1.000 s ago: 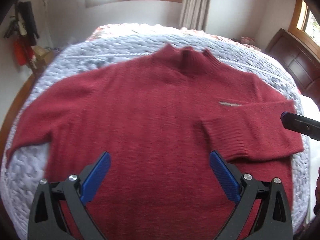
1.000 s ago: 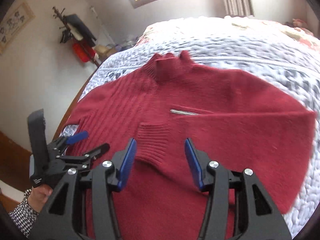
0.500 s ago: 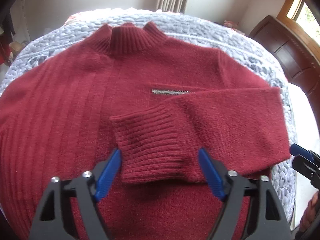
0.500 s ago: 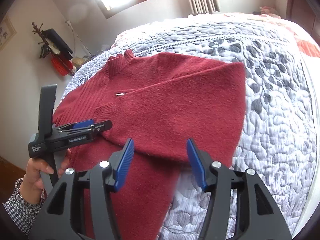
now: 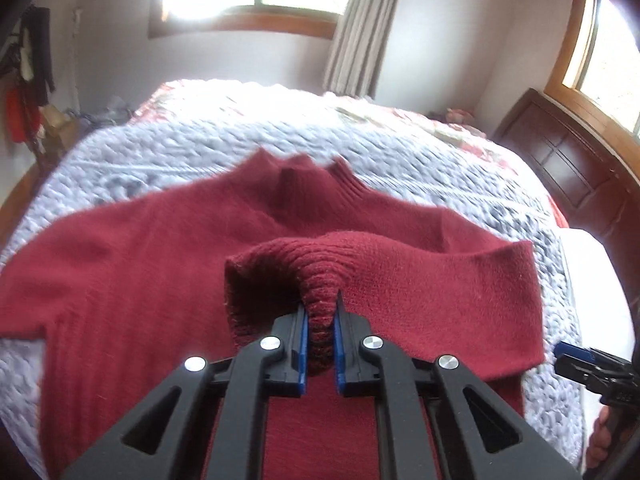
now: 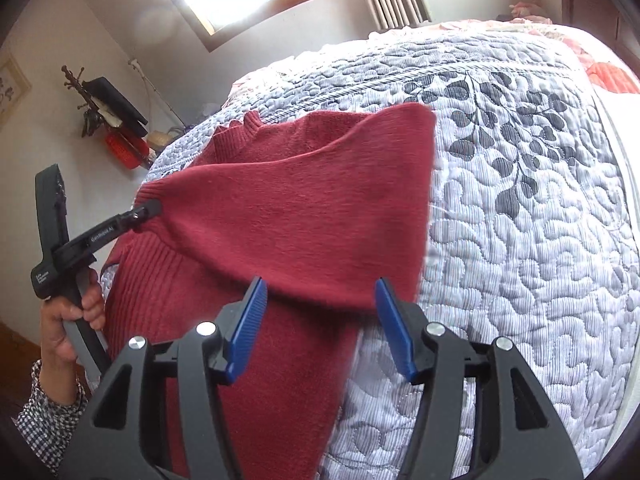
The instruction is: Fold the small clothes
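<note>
Left tongs (image 5: 320, 334) pinching cuff (image 5: 316, 280), lifted off sweater (image 5: 140, 248); right tongs (image 6: 320, 320) spread near bed's (image 6: 520, 240) right edge. Step: sleeve fold; next, reposition cuff.

Sweater (image 5: 160, 264): dark red knit, ribbed cuff (image 5: 316, 280). Quilt (image 6: 540, 240): pale grey-white, dark grey leaf print at upper right of frame. Gripper pads (image 6: 248, 320): blue on black frames. Sleeve (image 6: 48, 412), lower left: black-and-white check.

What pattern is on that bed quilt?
The quilt is pale grey-white with dark grey leaf prints, clearest in the right wrist view.
</note>
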Demonstrator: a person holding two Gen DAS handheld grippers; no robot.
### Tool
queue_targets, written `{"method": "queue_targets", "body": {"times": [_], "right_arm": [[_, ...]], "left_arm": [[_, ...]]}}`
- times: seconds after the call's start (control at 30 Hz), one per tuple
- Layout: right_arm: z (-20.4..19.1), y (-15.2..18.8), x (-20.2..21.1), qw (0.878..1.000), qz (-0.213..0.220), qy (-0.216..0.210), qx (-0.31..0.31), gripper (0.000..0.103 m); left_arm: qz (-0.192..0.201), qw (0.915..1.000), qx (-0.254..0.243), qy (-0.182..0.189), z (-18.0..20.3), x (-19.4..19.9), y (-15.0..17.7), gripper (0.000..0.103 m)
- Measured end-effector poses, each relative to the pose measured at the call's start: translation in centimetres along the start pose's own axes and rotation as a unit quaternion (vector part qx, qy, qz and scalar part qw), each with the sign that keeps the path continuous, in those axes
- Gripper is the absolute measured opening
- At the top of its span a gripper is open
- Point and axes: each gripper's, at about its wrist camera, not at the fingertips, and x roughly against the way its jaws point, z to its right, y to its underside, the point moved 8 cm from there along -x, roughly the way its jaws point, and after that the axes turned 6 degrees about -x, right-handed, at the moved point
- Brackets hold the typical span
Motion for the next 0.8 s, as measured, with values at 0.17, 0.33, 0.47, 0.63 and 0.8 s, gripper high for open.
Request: {"method": "queue_targets", "body": {"times": [0.17, 0.33, 0.47, 0.63, 0.8], "right_arm": [[-1.4, -0.5, -1.5, 1.0, -0.006, -0.01, 0.001, 0.059], [-2.6, -0.9, -4.6, 0.999, -0.029, -0.017, -0.007, 0.056], [-1.4, -0.8, -6.5, 0.999, -0.044, 0.013, -0.019, 0.045], [-0.3, -0.4, -6.8, 0.997, -0.06, -0.006, -0.039, 0.042], [-2.0, -1.2, -4.0, 1.0, -0.021, -0.01, -0.015, 0.062]], "left_arm": [[0.007, 0.9985, 0.01, -0.053, -6.2, 0.0, -1.3, 0.01], [-0.024, 0.9978, 0.01, -0.062, -9.3, -2.5, 0.1, 0.011], [-0.038, 0.9963, 0.004, -0.077, -10.5, -4.8, 1.1, 0.031], [-0.045, 0.9946, 0.022, -0.091, -13.3, -4.4, 1.5, 0.045], [-0.005, 0.995, 0.055, -0.082, -14.6, 0.6, 0.2, 0.052]]}}
